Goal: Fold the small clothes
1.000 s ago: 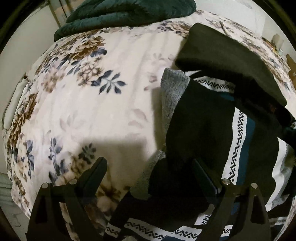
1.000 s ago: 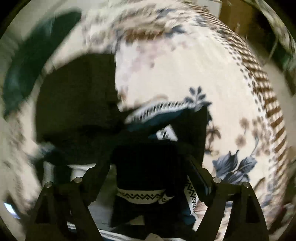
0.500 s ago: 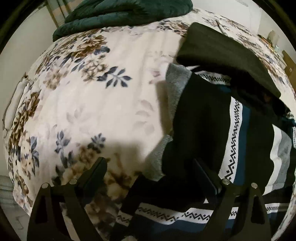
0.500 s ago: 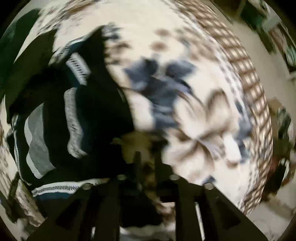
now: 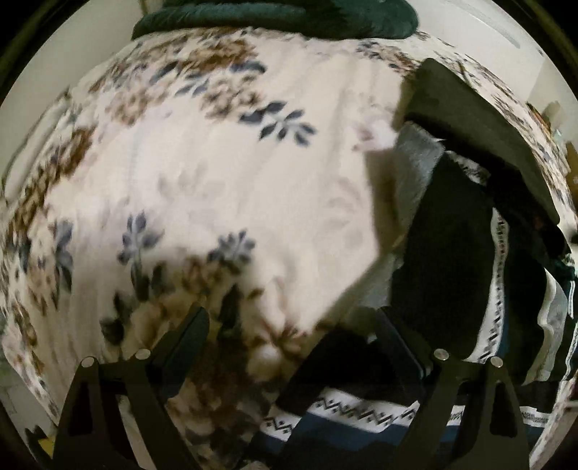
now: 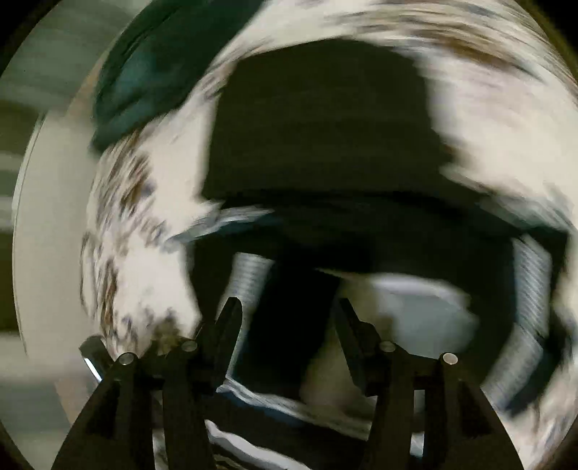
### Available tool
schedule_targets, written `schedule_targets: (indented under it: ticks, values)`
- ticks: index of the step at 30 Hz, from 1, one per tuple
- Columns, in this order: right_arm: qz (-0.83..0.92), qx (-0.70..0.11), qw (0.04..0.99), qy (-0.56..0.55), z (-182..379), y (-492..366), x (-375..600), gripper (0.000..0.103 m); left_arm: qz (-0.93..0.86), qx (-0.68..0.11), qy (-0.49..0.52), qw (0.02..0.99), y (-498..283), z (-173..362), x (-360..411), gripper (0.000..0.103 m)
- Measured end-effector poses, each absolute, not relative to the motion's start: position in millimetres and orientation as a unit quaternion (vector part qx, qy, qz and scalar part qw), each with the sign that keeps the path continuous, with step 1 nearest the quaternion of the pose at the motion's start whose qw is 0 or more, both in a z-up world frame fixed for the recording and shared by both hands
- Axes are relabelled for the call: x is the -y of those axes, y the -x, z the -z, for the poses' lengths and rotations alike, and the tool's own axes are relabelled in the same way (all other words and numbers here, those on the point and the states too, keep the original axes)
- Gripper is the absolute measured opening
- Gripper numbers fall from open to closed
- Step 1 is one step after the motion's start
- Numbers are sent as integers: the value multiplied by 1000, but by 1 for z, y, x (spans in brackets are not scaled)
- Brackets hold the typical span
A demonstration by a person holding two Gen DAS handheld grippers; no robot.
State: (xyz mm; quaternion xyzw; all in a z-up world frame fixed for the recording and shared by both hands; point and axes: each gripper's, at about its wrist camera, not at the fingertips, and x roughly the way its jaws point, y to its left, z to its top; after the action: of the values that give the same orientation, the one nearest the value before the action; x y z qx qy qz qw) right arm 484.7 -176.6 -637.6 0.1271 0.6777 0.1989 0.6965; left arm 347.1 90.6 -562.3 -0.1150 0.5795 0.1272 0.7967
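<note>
A black, white, grey and navy patterned knit garment [image 5: 448,260] lies on the floral bedspread [image 5: 216,173], right of centre in the left wrist view. My left gripper [image 5: 292,325] is open, just above the garment's lower left edge. In the blurred right wrist view the same garment [image 6: 408,311] fills the lower half. My right gripper [image 6: 289,311] is open above it, holding nothing.
A folded dark olive garment [image 5: 477,119] lies beyond the patterned one; it also shows in the right wrist view [image 6: 325,126]. A dark green blanket [image 5: 274,18] sits at the far end of the bed. The bed's left edge [image 5: 21,325] drops to the floor.
My left gripper has shifted left, off the garment's middle toward its edge. My right gripper swung sharply, shut half a second ago and has opened over the garment.
</note>
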Motion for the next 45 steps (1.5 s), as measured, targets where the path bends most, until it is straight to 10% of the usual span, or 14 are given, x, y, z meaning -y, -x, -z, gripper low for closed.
schedule_targets:
  ticks: [7, 8, 9, 10, 15, 18, 22, 29, 43, 45]
  values:
    - [-221, -731, 644, 38, 713, -546, 40, 57, -120, -573, 185, 789, -348, 585, -110, 93]
    - [-220, -734, 641, 43, 718, -547, 35, 49, -116, -576, 185, 787, -349, 590, -110, 93]
    - [-214, -728, 649, 50, 717, -549, 32, 12, -114, -583, 178, 785, -350, 597, -109, 93]
    - [-203, -722, 660, 53, 715, -550, 34, 6, -112, -587, 171, 784, -350, 600, -107, 93]
    - [-146, -716, 682, 13, 715, -574, 52, 5, -96, -585, 146, 792, -348, 605, -102, 94]
    - [-154, -729, 666, 26, 715, -574, 55, 7, -88, -588, 155, 789, -348, 600, -107, 93]
    - [-155, -714, 679, -69, 667, -553, 116, 52, -81, -566, 130, 810, -340, 573, -108, 93]
    - [-27, -678, 716, -164, 585, -449, 343, 67, -67, -531, 108, 838, -317, 522, -92, 94]
    - [-69, -680, 656, -319, 727, -479, 547, 67, -129, -555, 88, 817, -229, 514, 67, 102]
    - [-103, -676, 648, -335, 744, -485, 546, 47, -140, -570, 88, 805, -204, 524, 98, 102]
